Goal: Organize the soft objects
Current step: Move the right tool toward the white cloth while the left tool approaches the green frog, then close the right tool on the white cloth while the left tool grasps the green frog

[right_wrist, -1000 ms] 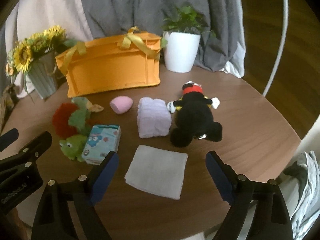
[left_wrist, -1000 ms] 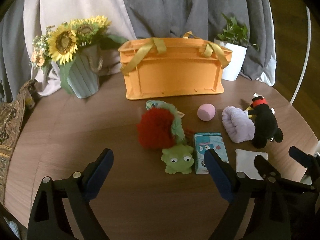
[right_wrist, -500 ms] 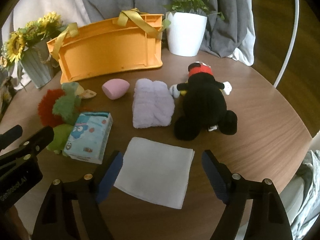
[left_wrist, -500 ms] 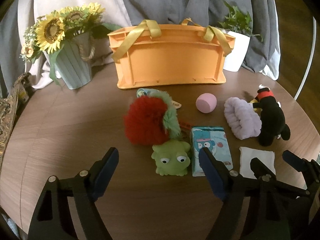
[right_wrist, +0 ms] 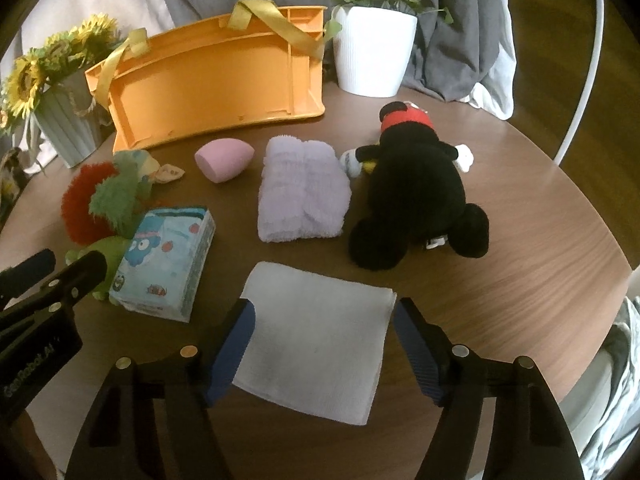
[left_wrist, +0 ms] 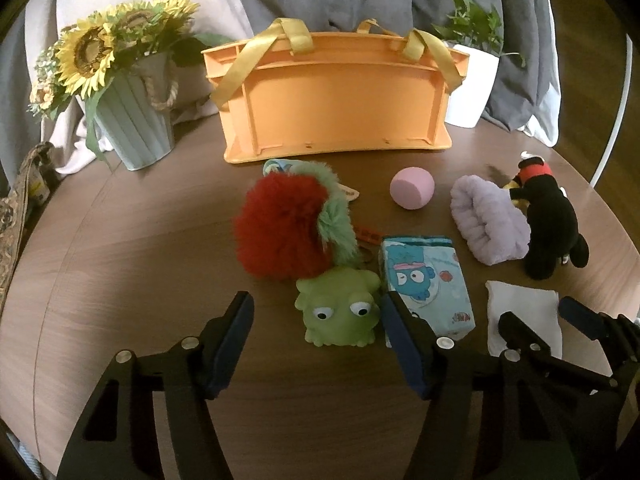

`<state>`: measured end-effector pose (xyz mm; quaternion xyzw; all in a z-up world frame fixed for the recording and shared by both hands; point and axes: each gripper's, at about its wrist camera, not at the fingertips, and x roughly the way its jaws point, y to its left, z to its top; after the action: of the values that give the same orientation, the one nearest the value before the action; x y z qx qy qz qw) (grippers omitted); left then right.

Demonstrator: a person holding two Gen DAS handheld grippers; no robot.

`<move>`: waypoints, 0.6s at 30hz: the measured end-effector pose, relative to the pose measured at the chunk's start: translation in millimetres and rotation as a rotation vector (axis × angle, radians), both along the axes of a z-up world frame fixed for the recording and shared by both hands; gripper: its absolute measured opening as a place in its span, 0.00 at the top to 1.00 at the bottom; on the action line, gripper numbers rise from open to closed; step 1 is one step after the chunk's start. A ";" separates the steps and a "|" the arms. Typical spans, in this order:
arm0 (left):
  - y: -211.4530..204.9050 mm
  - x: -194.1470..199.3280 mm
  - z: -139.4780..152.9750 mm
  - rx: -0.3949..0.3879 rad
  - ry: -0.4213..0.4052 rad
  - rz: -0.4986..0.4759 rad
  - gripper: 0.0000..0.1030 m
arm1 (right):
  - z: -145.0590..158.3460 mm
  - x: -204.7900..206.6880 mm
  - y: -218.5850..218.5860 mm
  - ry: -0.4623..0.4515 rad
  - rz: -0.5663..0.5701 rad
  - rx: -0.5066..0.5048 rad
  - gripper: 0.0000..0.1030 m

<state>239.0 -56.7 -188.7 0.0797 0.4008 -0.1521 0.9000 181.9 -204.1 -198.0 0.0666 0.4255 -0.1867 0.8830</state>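
On the round wooden table lie a green frog toy (left_wrist: 338,312), a red and green furry toy (left_wrist: 288,224), a blue tissue pack (left_wrist: 426,280), a pink egg-shaped sponge (right_wrist: 224,158), a folded lilac towel (right_wrist: 302,190), a black plush mouse (right_wrist: 416,196) and a white folded cloth (right_wrist: 316,348). My left gripper (left_wrist: 318,340) straddles the frog, its jaws closing, pads not touching it. Either side of the white cloth's near part stand the closing jaws of my right gripper (right_wrist: 324,340), with no grip on it.
An orange basket (left_wrist: 336,96) with yellow straps stands at the back of the table. A grey-green vase of sunflowers (left_wrist: 132,120) is at back left, a white potted plant (right_wrist: 374,48) at back right. Grey curtains hang behind. The table edge (right_wrist: 600,240) curves close on the right.
Both grippers have come down and forward toward the table. Both jaws have narrowed, the left around the frog, the right around the white cloth. The objects have not moved.
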 end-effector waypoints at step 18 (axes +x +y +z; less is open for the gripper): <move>-2.3 3.2 -7.8 -0.042 0.055 -0.034 0.61 | -2.3 0.0 2.8 -0.016 0.056 0.085 0.79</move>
<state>242.2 -59.0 -196.5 0.0633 0.4206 -0.1779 0.8874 181.9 -201.2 -200.3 0.0935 0.4275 -0.1433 0.8877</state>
